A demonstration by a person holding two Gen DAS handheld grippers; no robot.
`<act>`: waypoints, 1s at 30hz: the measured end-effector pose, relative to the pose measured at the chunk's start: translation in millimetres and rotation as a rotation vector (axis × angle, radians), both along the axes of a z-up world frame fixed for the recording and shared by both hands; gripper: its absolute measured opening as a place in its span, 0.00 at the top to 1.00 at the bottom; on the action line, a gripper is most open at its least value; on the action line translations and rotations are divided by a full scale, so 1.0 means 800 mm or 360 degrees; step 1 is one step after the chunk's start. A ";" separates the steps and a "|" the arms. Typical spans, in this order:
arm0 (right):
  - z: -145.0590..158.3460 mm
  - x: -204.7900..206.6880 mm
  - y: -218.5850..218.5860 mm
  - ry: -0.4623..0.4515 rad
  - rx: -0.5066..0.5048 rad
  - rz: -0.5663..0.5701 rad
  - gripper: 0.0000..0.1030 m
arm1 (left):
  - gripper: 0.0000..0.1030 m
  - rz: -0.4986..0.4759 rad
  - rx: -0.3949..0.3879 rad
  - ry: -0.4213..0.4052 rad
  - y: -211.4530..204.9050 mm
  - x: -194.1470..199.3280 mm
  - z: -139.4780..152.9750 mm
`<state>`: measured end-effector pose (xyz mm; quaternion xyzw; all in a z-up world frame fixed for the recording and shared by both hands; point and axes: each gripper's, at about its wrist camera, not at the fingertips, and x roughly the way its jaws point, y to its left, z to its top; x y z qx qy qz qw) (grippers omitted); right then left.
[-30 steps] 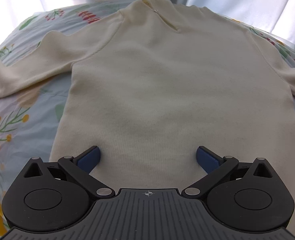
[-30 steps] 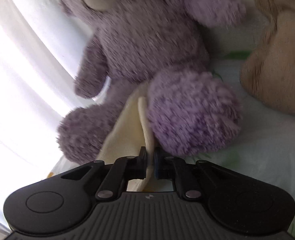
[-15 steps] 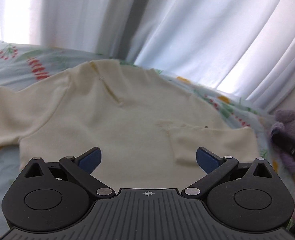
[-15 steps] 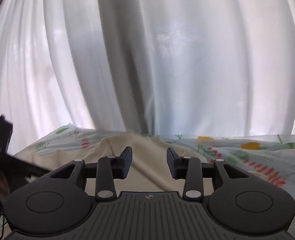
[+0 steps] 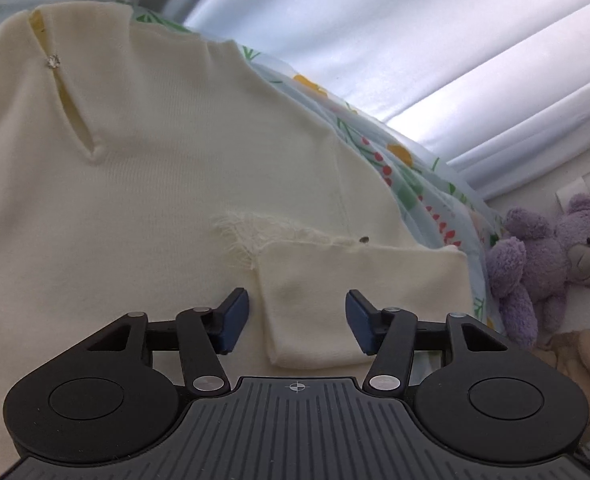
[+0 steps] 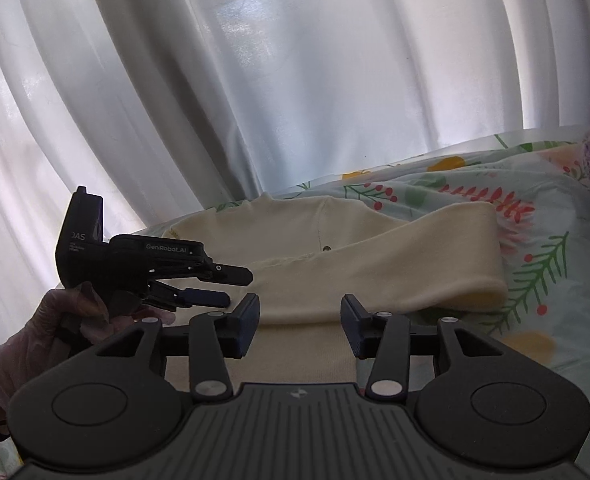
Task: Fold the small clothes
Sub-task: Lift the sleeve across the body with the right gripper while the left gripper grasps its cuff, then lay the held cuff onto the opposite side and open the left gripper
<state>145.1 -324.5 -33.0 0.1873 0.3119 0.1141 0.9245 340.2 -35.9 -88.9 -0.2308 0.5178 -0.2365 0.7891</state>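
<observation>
Bed with floral sheet point(image 5: 407, 184); cream sweater point(image 5: 155, 168) spread flat on it, purple teddy point(image 5: 551, 256) just beside the sweater's folded sleeve.

Home bedroom. Bed surface covered by light blue floral sheet point(image 5: 409, 188) with red berries, green sprigs, yellow blooms. White pleated curtains point(image 6: 295, 80) hang behind bed, daylight glowing through. Purple teddy bear point(image 5: 551, 256) sits at bed edge against wall, tan plush toy point(image 5: 583, 356) just below it. Cream child-size sweater point(image 5: 155, 184) lies spread on sheet, one sleeve folded over body. Soft furnishings, toys, bedding: domestic setting.
</observation>
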 end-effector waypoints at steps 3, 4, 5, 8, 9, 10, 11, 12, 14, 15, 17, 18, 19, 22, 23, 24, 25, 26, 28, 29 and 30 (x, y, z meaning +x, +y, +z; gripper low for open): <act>-0.003 -0.002 -0.005 0.0029 0.0049 -0.0042 0.56 | 0.70 -0.0029 -0.0081 0.0094 -0.006 0.010 -0.010; -0.004 -0.004 -0.006 0.0035 0.0061 -0.0051 0.56 | 0.89 -0.0041 -0.0107 0.0147 -0.009 0.013 -0.015; -0.004 -0.005 -0.006 0.0040 0.0070 -0.0056 0.56 | 0.96 -0.0050 -0.0117 0.0174 -0.012 0.015 -0.020; -0.006 0.000 -0.006 0.0058 0.0099 -0.0082 0.56 | 0.94 -0.0048 -0.0151 0.0132 -0.015 0.013 -0.015; -0.007 0.003 -0.007 0.0064 0.0116 -0.0092 0.56 | 0.95 -0.0047 -0.0175 0.0078 -0.012 0.012 -0.004; -0.009 0.010 -0.008 0.0074 0.0132 -0.0110 0.56 | 0.95 -0.0036 -0.0195 0.0017 -0.008 0.010 0.009; -0.010 0.013 -0.010 0.0084 0.0154 -0.0131 0.56 | 0.95 -0.0024 -0.0217 -0.0063 0.000 0.009 0.029; -0.013 0.017 -0.013 0.0101 0.0185 -0.0152 0.56 | 0.95 -0.0009 -0.0218 -0.0130 0.009 0.006 0.046; -0.017 0.027 -0.019 0.0141 0.0252 -0.0193 0.56 | 0.95 0.0054 -0.0159 -0.0275 0.034 0.001 0.078; -0.019 0.032 -0.021 0.0154 0.0281 -0.0204 0.56 | 0.95 0.0089 -0.0114 -0.0316 0.047 -0.002 0.087; -0.023 0.040 -0.022 0.0176 0.0312 -0.0221 0.56 | 0.95 0.0184 0.0090 -0.0355 0.077 -0.001 0.096; -0.025 0.043 -0.021 0.0181 0.0312 -0.0224 0.56 | 0.95 0.0226 0.0201 -0.0366 0.089 -0.002 0.094; -0.028 0.047 -0.020 0.0187 0.0314 -0.0226 0.56 | 0.95 0.0270 0.0316 -0.0352 0.105 -0.001 0.090; -0.038 0.061 -0.020 0.0229 0.0363 -0.0253 0.56 | 0.94 0.0374 0.0406 -0.0237 0.147 0.000 0.073; -0.042 0.065 -0.020 0.0245 0.0390 -0.0268 0.56 | 0.94 0.0398 0.0372 -0.0215 0.158 -0.001 0.069; -0.045 0.069 -0.020 0.0261 0.0417 -0.0279 0.56 | 0.94 0.0416 0.0332 -0.0196 0.168 -0.001 0.066; -0.049 0.073 -0.020 0.0278 0.0448 -0.0284 0.56 | 0.94 0.0433 0.0290 -0.0178 0.177 -0.002 0.065; -0.052 0.077 -0.020 0.0287 0.0479 -0.0291 0.56 | 0.94 0.0446 0.0253 -0.0170 0.182 -0.002 0.064; -0.060 0.087 -0.020 0.0312 0.0548 -0.0302 0.56 | 0.94 0.0461 0.0182 -0.0168 0.191 -0.002 0.066; -0.064 0.091 -0.020 0.0326 0.0590 -0.0313 0.57 | 0.94 0.0462 0.0142 -0.0155 0.191 -0.006 0.067; -0.069 0.095 -0.021 0.0338 0.0631 -0.0325 0.56 | 0.94 0.0459 0.0102 -0.0142 0.192 -0.005 0.069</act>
